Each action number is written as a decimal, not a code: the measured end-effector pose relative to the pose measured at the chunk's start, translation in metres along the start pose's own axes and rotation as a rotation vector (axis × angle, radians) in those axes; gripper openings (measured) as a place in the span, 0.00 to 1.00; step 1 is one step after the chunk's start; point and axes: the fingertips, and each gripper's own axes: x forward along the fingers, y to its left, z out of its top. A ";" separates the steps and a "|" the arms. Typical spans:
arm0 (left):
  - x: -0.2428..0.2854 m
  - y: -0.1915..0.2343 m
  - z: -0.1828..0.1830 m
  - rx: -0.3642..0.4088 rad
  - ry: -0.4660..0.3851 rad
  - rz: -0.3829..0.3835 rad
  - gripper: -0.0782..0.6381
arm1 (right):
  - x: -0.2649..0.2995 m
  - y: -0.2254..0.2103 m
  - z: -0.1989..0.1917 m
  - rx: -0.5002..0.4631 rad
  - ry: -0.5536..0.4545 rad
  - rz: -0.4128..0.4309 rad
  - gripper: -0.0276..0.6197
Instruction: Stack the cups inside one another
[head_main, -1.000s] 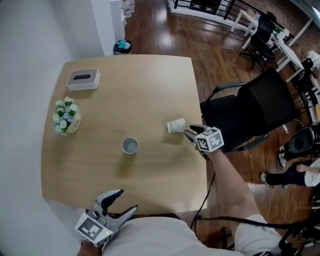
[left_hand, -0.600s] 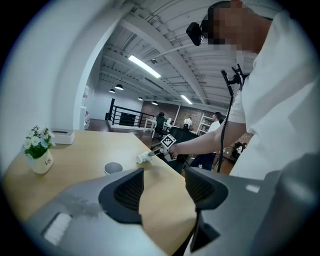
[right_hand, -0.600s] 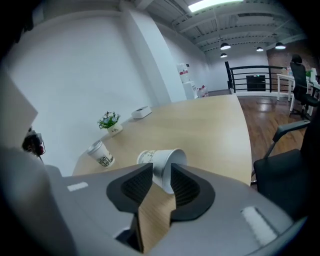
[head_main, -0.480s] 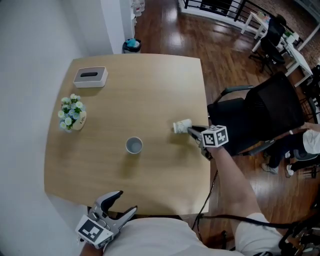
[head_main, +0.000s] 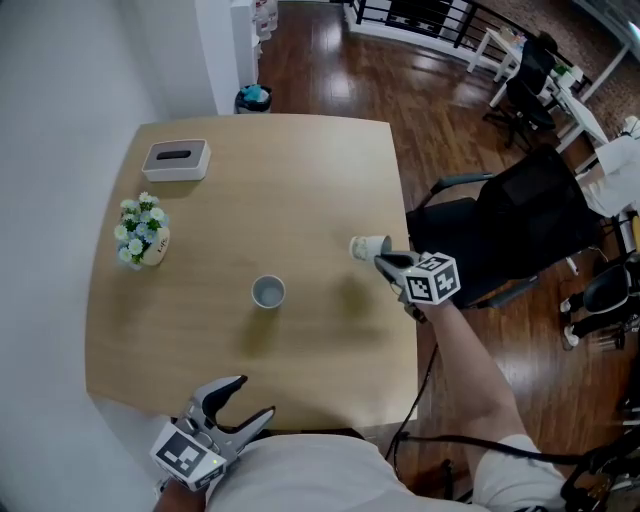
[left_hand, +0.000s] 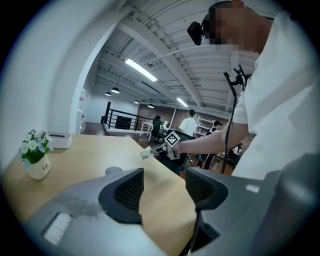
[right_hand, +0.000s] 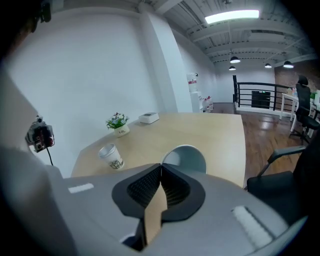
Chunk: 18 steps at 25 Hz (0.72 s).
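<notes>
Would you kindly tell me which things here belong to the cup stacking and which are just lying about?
Job: held cup, standing cup, right gripper shut on the held cup's rim.
Lying about: flower pot, white box, office chair, bin.

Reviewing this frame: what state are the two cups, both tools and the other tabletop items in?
right tool: shut on the held cup's rim.
held cup: tipped sideways, lifted clear of the table.
standing cup: upright on the table, nothing stacked in it.
left tool: open, nothing between its jaws.
flower pot: upright.
tissue box: lying flat.
</notes>
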 end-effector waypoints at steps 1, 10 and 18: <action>-0.002 0.002 0.001 0.002 -0.003 -0.006 0.49 | -0.004 0.007 0.003 -0.020 0.006 -0.003 0.06; -0.034 0.028 -0.003 0.034 -0.064 -0.100 0.49 | -0.013 0.092 0.037 -0.192 0.076 -0.014 0.06; -0.080 0.067 -0.014 0.029 -0.099 -0.118 0.49 | 0.018 0.189 0.064 -0.357 0.161 0.041 0.06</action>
